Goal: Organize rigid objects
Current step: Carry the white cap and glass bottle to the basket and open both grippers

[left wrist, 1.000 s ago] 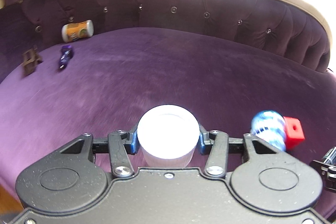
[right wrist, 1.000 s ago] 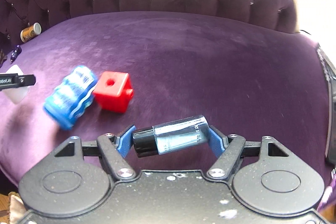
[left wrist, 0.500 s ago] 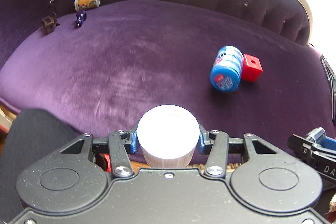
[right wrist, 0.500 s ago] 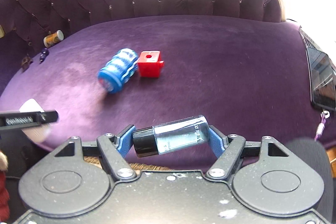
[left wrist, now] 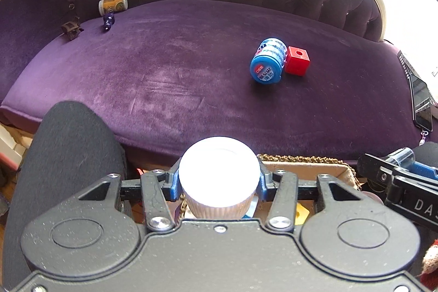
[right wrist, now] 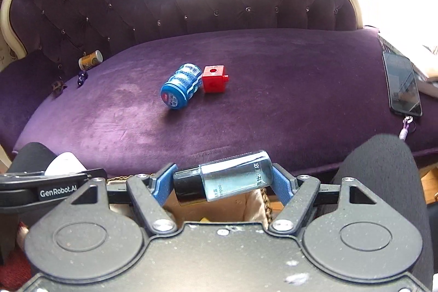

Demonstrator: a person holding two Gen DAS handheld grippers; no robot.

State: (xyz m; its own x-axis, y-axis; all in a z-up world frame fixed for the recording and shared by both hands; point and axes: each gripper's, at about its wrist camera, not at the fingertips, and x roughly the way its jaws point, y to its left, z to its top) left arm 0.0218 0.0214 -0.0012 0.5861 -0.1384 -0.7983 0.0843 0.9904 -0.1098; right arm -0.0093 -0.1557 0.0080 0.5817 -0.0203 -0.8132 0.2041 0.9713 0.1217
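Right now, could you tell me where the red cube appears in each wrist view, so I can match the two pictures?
Left wrist view: the red cube lies right of centre on the purple seat cushion, touching the blue canister on its left.
Right wrist view: the red cube sits just left of centre, in the upper half, again against the blue canister.
Shared landmark: the black phone at the cushion's right edge.

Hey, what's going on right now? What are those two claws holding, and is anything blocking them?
Left gripper clamped on white jar. Right gripper clamped on clear bottle, lying sideways. Both over basket below sofa edge. Nothing in the way.
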